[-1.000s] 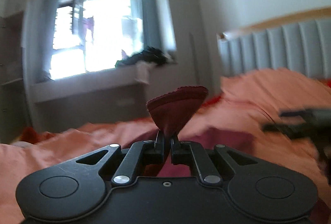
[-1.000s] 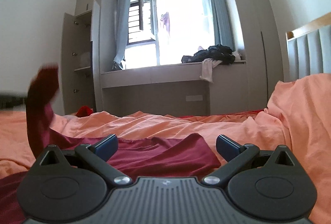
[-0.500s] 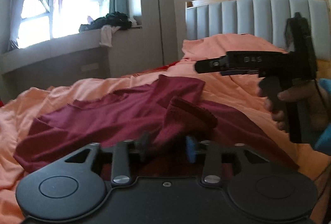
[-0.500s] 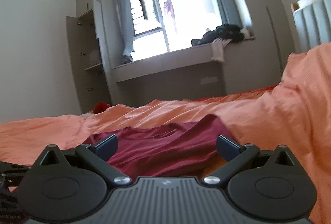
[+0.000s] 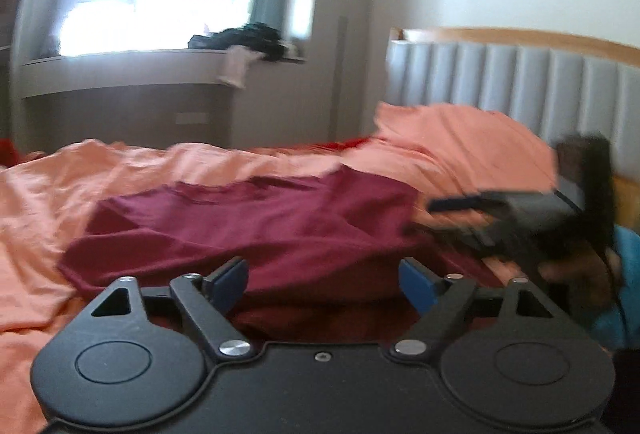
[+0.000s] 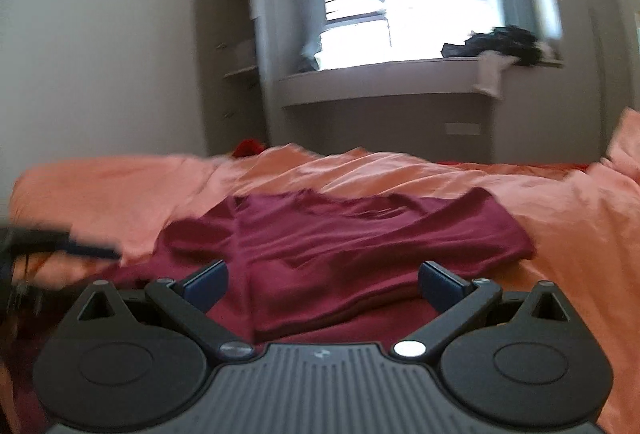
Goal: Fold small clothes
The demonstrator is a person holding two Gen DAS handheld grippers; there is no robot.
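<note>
This is a bedroom in a home. A bed [image 5: 240, 161] with rumpled orange bedding stands against a padded grey headboard [image 5: 520, 81] framed in wood. A bright window [image 6: 408, 5] with curtains sits above a built-in ledge [image 6: 380, 81] piled with dark clothes [image 6: 504, 43], beside an open wardrobe [image 6: 236, 45] with shelves.

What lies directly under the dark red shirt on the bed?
The dark red shirt lies spread on a wrinkled orange bedsheet, which shows all around it. The sheet beneath the shirt itself is covered, so anything there cannot be seen.
</note>
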